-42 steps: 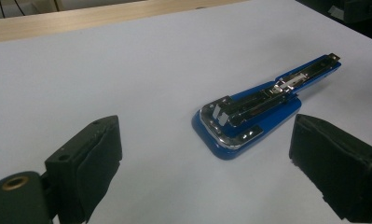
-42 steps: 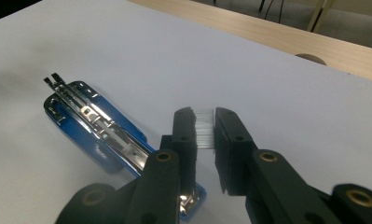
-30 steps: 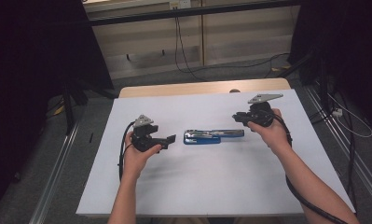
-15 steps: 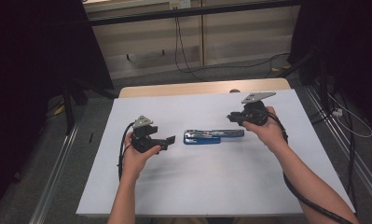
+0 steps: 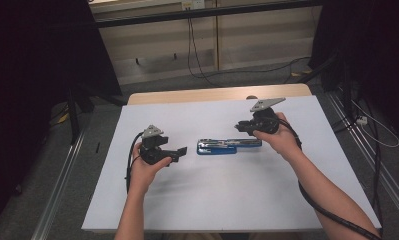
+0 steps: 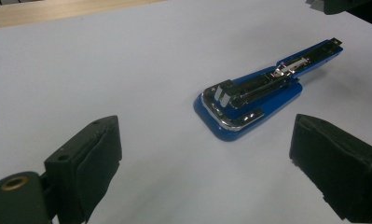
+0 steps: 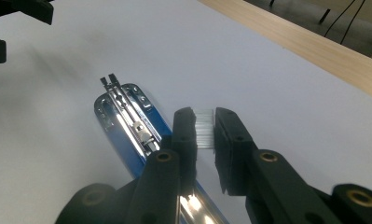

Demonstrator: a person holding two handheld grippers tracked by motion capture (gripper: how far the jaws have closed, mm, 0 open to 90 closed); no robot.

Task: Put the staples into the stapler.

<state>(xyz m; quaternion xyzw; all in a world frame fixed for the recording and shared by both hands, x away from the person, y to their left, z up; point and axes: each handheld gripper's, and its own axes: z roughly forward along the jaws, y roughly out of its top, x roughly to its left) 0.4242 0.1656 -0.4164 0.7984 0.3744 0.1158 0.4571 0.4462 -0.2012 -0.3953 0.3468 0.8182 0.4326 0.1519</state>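
A blue stapler (image 5: 229, 146) lies swung open on the white sheet, its chrome staple channel facing up (image 6: 253, 95) (image 7: 127, 112). My right gripper (image 5: 241, 127) hovers just above the stapler's right end, shut on a short strip of staples (image 7: 203, 133) held between its pads (image 7: 204, 119). My left gripper (image 5: 182, 151) rests to the left of the stapler, pointing at it. Its jaws stand wide open with nothing between them (image 6: 202, 144). The stapler's rounded end lies a short way beyond them.
The white sheet (image 5: 212, 200) covers most of a wooden table, whose bare edge (image 5: 187, 95) shows at the back. Cables (image 5: 202, 65) trail on the floor beyond, and metal rails (image 5: 62, 190) run along both sides. Each gripper's cable hangs beside its forearm.
My right gripper has moved left with the staple strip, closer to the stapler's right end. The left gripper and the stapler have stayed put.
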